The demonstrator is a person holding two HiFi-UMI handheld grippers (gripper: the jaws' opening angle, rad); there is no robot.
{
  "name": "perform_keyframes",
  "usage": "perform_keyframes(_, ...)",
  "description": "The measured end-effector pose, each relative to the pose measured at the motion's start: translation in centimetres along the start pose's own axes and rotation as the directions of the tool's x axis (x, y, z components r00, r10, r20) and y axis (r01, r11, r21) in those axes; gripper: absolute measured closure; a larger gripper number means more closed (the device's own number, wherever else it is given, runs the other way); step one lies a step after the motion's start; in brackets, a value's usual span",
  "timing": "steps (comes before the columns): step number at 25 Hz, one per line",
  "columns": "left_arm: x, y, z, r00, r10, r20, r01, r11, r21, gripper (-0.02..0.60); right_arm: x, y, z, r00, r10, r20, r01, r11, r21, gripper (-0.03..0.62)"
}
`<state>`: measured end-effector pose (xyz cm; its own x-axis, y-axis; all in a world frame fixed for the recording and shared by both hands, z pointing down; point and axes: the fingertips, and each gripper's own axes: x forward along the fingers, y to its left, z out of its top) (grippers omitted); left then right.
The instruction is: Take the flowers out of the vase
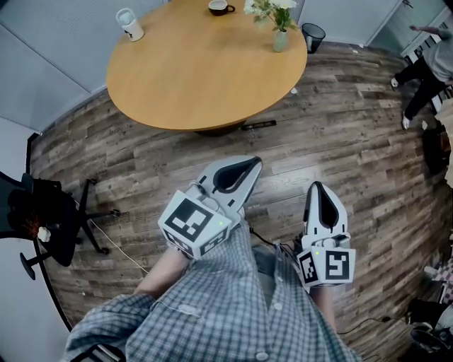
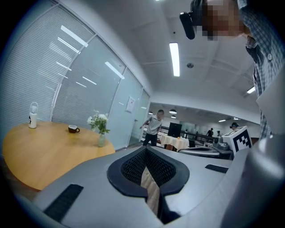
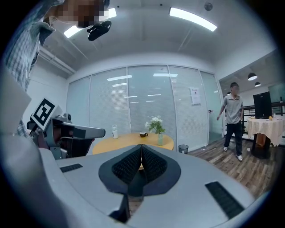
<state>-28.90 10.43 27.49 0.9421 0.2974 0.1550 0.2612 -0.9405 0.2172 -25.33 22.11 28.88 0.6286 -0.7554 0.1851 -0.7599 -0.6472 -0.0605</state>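
Ahead, white flowers (image 1: 271,8) upright in pale vase (image 1: 280,41)

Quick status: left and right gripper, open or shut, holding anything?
Left gripper: shut, nothing between the jaws.
Right gripper: shut, nothing between the jaws.

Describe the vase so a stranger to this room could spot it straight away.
Find the round wooden table. At its edge nearest the black bin stands the vase, small and pale green. Unlike the dark cup and the white container on that table, it alone holds white flowers with green leaves.
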Motion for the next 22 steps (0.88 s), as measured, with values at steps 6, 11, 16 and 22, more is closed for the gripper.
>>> perform_keyframes(6, 0.9, 3.0, 0.2, 1.0, 0.022, -0.011, -0.022, 1.0, -0.005, 0.574, 3.3, -0.3, 0.2, 1.0, 0.005, -0.003, -0.005, 1.0, 0.011, 0.583)
perform_keyframes(11, 1.5, 4.6, 0.0, 0.999, 0.038, -0.026, -0.039, 0.999, -0.019, 0.574, 4.8, -0.9, -0.2, 1.0, 0.0, -0.018, 0.0, 1.0, 0.03, 0.583)
perform_keyframes(16, 3.1, 5.5, 0.2, 0.998, 0.049, -0.038, -0.049, 0.999, -0.017, 0.574, 6.5, -2.5, -0.1, 1.0, 0.002, -0.025, -0.001, 0.999, 0.039, 0.583)
perform_keyframes(22, 6.0, 7.1, 1.0, 0.994, 0.101, -0.032, -0.101, 0.994, -0.03, 0.574, 9.5, -5.3, 0.4, 0.999, 0.037, -0.018, -0.037, 0.999, 0.033, 0.583)
